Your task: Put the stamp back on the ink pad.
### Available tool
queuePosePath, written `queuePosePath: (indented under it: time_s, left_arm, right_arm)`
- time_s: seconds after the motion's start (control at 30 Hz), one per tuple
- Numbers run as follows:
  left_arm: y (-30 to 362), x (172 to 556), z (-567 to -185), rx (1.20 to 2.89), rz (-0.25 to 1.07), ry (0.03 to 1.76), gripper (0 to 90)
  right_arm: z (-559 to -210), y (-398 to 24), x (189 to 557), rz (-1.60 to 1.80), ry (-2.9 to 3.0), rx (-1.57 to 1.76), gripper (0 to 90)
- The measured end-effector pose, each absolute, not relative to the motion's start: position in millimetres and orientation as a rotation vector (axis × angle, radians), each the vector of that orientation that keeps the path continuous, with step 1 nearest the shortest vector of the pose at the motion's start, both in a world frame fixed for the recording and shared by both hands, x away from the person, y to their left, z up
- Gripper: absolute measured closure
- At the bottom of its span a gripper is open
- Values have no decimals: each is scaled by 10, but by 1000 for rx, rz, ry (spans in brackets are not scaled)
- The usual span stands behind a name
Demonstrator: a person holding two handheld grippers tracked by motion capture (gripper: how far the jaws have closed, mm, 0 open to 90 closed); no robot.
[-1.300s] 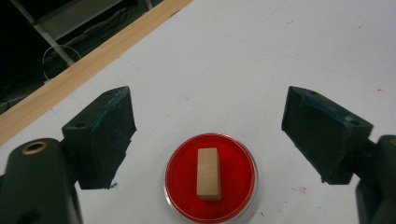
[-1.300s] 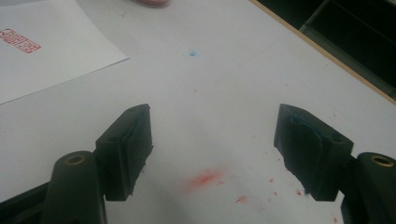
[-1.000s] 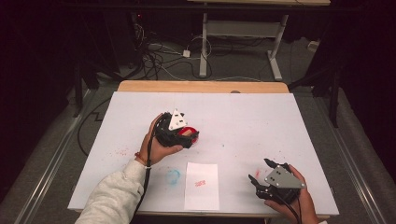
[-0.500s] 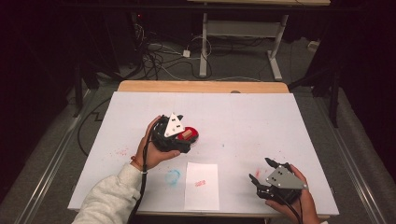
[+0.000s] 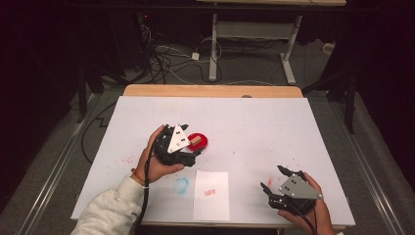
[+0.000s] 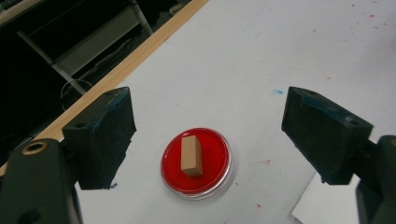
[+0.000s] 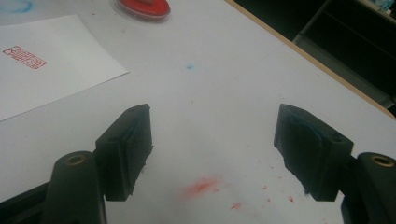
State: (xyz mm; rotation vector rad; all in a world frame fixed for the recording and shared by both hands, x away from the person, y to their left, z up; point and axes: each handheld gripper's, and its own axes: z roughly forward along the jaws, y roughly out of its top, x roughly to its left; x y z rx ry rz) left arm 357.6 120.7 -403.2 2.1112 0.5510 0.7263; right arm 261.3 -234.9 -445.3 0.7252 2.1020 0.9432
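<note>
A round red ink pad (image 6: 196,161) in a clear dish lies on the white table, with a small wooden stamp block (image 6: 191,156) lying flat on it. In the high view the ink pad (image 5: 198,142) sits just right of my left gripper (image 5: 193,152). That left gripper (image 6: 205,135) hovers above the pad, open, its jaws wide to either side of the dish and apart from it. A white paper sheet (image 5: 211,194) carrying a red stamp mark (image 5: 210,192) lies near the front edge. My right gripper (image 5: 270,182) rests open at the front right, holding nothing.
The white table cover (image 5: 254,122) has red smudges and a blue ring mark (image 5: 181,185). A wooden strip (image 5: 210,91) runs along the far edge. Beyond it are cables and a desk frame (image 5: 254,34) on the floor. The paper sheet (image 7: 42,65) lies left of the right gripper.
My left gripper has turned and drawn back slightly from the ink pad, leaving the stamp block lying on it. The right gripper has barely moved.
</note>
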Motion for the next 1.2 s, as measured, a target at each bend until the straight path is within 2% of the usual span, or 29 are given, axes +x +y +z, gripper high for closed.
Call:
queuePosePath:
  time_s: [0.6,0.8,1.2]
  left_arm:
    - [1408,3305,-4126,2101,781,513,170]
    - [1491,3207,-4250,2115,842,506,169]
    - [1743,3116,-4515,2146,836,532,169]
  right_arm:
    - [-4433,-2350,2608,957,2084,728,276]
    - [-4428,-2358,2602,960,2078,730,276]
    - [-4441,-2368,2622,952,2080,738,276]
